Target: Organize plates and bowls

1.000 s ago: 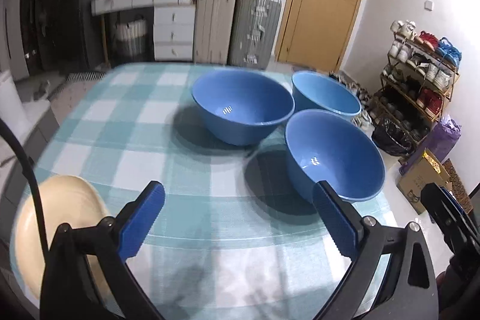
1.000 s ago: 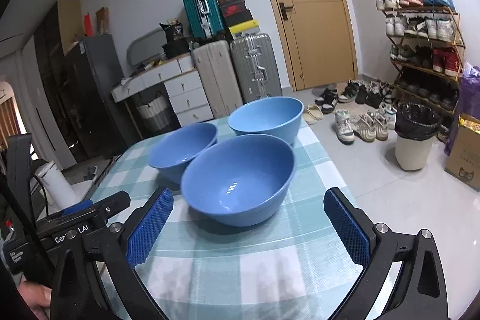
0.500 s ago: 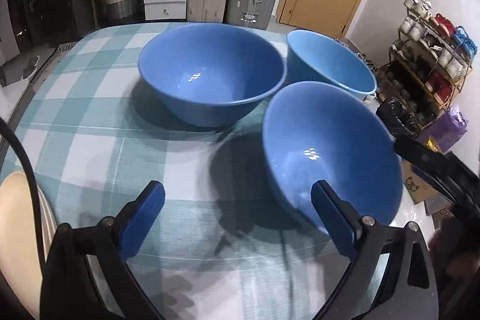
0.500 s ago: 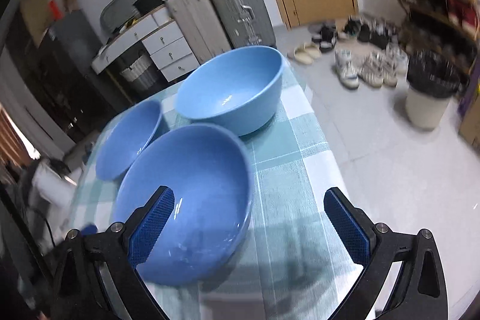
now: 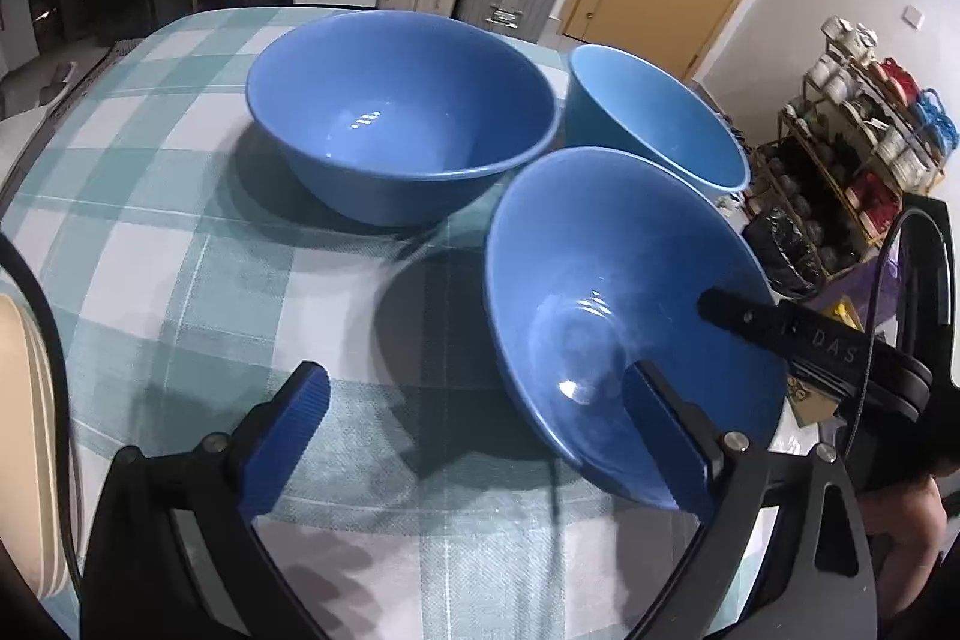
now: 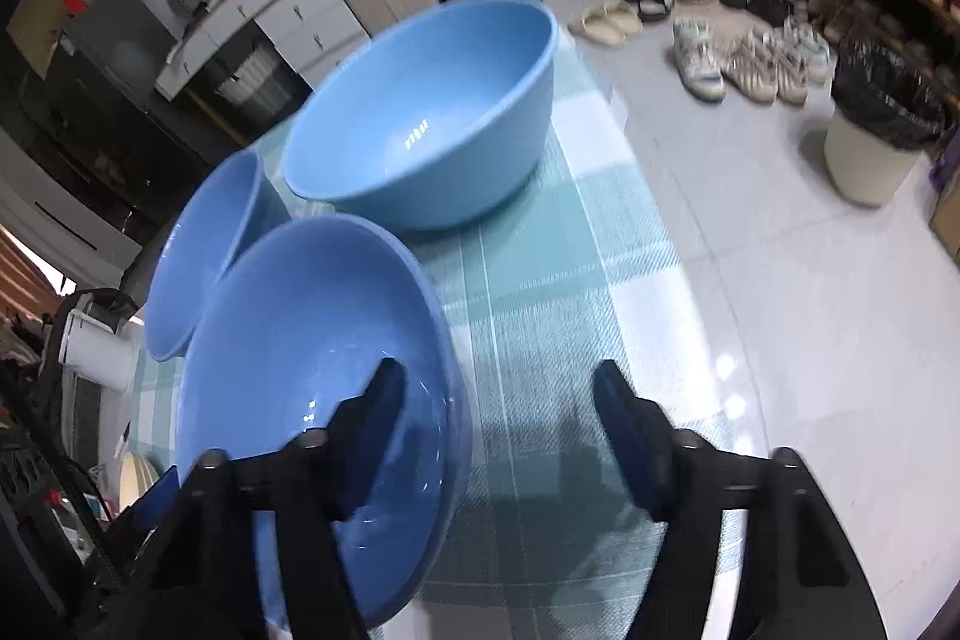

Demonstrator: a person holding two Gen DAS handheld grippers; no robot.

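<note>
On the checked tabletop [image 5: 180, 280] three blue bowls stand close together. Left of the nearest bowl [image 5: 600, 280], the left gripper [image 5: 474, 400] has its fingers wide apart, one over that bowl. The right gripper [image 6: 498, 400] has just been closing; its fingers straddle the bowl's rim, not pressing.

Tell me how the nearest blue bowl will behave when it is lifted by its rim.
The nearest blue bowl looks rigid, so it should keep its shape. Its glossy inside shows highlights, so the right gripper astride the rim may slip. Gripped at one edge, it will probably tilt.
</note>
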